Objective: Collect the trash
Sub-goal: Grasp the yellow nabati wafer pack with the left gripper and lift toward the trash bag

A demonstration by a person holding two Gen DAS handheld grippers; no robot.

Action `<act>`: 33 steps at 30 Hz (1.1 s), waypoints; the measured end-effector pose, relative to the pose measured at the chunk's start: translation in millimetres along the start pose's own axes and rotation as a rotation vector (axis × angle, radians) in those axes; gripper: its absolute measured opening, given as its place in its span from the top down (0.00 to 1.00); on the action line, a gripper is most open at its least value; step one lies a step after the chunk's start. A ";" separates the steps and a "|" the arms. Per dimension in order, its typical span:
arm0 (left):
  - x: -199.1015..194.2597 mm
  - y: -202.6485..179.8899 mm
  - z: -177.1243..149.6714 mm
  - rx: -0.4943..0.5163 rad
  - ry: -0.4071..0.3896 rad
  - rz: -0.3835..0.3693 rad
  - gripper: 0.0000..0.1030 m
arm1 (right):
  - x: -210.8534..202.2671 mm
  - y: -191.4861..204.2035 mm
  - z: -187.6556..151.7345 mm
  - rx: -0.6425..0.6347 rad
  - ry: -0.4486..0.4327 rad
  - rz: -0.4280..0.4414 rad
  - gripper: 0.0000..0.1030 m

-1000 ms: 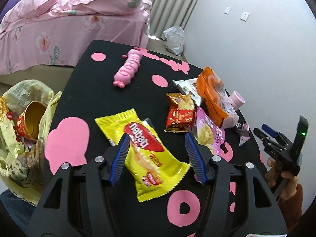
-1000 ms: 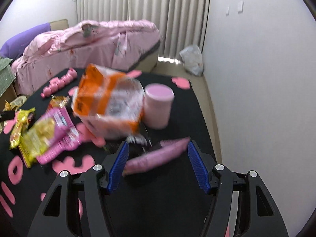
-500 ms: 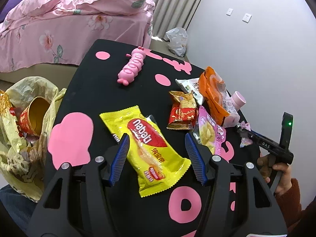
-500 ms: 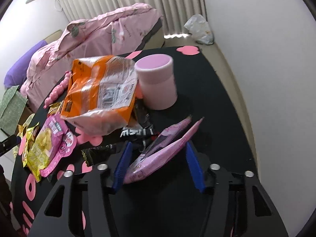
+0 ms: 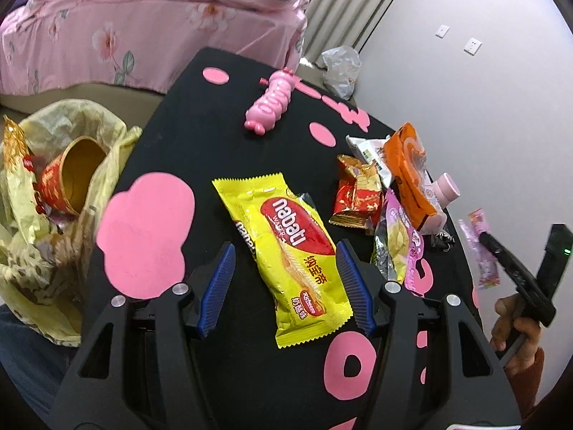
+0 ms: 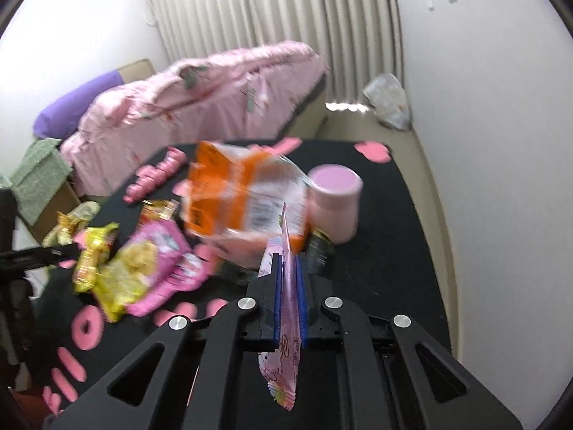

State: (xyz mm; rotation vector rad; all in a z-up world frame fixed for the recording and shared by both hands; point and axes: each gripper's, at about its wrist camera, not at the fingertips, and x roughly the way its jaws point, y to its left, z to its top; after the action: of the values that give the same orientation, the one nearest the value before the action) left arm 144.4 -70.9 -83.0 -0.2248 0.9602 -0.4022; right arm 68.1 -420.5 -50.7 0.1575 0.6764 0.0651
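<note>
A: Where is the pink wrapper [image 6: 286, 315]?
B: Clamped flat between the blue pads of the right tool [image 6: 288, 261], standing on edge, its top sticking out past the fingertips and its printed end hanging below. In the left view the same wrapper [image 5: 481, 251] sits lifted off the surface, at the tip of the right tool [image 5: 489, 242], with a hand [image 5: 515, 326] on the grip.

A: Left tool?
B: The left tool [image 5: 284, 258] stands wide, nothing pinched. Its fingers flank the yellow wafer packet [image 5: 286, 254], which lies flat on the black surface [image 5: 215, 114]. Whether the pads touch the packet I cannot tell.

A: Other trash on the surface?
B: A red-gold packet [image 5: 356, 197], a pink-yellow snack bag [image 5: 397, 247], an orange bag [image 5: 412, 175] leaning on a pink jar [image 5: 447, 193].

A: Further out?
B: A pink caterpillar toy [image 5: 272, 102] at the far side. A yellow trash bag [image 5: 53, 179] with a paper cup [image 5: 71, 175] in it hangs just off the left edge. A pink bed [image 5: 143, 25] lies behind.
</note>
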 end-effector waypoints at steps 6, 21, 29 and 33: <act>20.9 -7.1 9.9 0.031 0.025 0.075 0.44 | -4.6 37.9 1.6 -0.084 0.002 0.098 0.91; 41.5 -37.6 9.2 0.172 0.071 0.221 0.36 | 13.5 67.4 -27.8 -0.151 0.078 0.126 0.91; 25.7 -24.2 4.0 0.088 0.050 0.163 0.74 | 15.0 69.8 -31.0 -0.149 0.081 0.143 0.91; 19.5 -27.2 1.5 0.100 0.036 0.171 0.74 | 13.3 70.8 -29.7 -0.152 0.076 0.143 0.91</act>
State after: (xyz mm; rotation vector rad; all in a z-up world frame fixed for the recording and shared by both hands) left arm 149.2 -103.8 -86.9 -0.0439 0.9833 -0.2969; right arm 59.2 -345.6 -69.9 0.0569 0.7322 0.2603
